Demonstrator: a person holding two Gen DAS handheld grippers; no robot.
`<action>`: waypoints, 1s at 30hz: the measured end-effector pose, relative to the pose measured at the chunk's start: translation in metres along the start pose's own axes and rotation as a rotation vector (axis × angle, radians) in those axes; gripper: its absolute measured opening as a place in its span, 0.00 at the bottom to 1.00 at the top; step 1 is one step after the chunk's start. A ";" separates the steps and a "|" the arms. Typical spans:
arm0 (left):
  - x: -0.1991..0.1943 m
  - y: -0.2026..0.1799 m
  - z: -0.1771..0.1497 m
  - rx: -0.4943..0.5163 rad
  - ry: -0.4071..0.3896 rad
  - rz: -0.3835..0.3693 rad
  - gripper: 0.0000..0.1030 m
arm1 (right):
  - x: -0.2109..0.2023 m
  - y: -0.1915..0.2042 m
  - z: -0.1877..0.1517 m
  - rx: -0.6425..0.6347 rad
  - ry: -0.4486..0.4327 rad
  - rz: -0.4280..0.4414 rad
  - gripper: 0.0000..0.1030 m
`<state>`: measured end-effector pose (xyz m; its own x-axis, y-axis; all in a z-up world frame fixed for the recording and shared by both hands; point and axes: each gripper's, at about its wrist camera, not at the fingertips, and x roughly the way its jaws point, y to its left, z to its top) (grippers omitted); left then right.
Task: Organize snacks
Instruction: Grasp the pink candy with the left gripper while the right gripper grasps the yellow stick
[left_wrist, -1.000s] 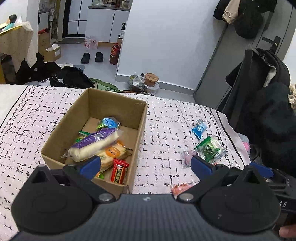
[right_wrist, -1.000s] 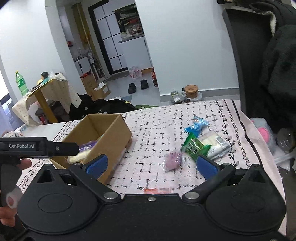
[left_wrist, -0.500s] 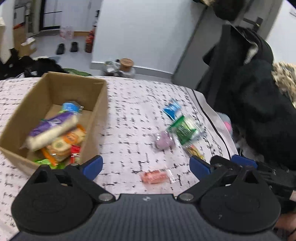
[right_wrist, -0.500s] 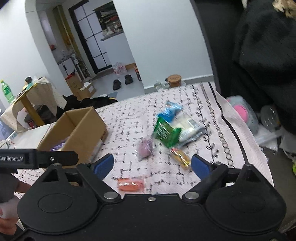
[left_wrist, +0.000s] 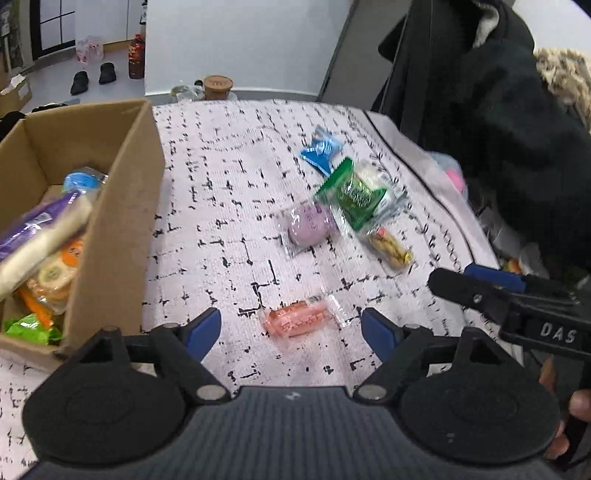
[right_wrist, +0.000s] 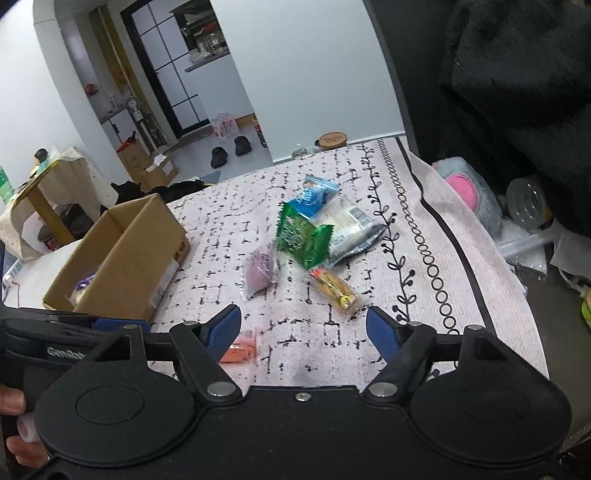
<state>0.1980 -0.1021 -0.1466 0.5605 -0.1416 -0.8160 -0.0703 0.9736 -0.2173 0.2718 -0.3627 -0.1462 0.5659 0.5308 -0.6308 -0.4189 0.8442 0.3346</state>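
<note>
Readable text: only the markings on the two tools.

Left wrist view: white letters "DAS" on the black body of the right tool (left_wrist: 480, 284), seen at the right edge; any characters beyond that are cut off. Right wrist view: white lettering "GeoRob…" or "GenRob…" on the black body of the left tool (right_wrist: 110, 325) at the lower left, the rest hidden behind the near tool's frame. The green snack packet (right_wrist: 301, 236) carries printed characters, too blurred to read. Print on the purple-wrapped roll (left_wrist: 40, 229) in the cardboard box (left_wrist: 122, 206) and on the round wooden lid (right_wrist: 332, 139) on the floor is illegible as well.
</note>
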 end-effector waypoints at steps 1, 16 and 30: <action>0.004 -0.001 0.001 0.007 0.010 0.001 0.78 | 0.001 0.000 0.000 0.000 -0.002 -0.004 0.71; 0.057 -0.015 0.002 0.133 0.102 0.081 0.68 | 0.016 -0.004 0.002 0.000 0.012 -0.035 0.71; 0.063 -0.009 0.012 0.172 0.080 0.121 0.22 | 0.042 -0.004 0.009 -0.024 0.025 -0.050 0.71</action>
<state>0.2441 -0.1180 -0.1890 0.4890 -0.0293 -0.8718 0.0131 0.9996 -0.0263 0.3041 -0.3429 -0.1675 0.5690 0.4854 -0.6638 -0.4070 0.8676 0.2855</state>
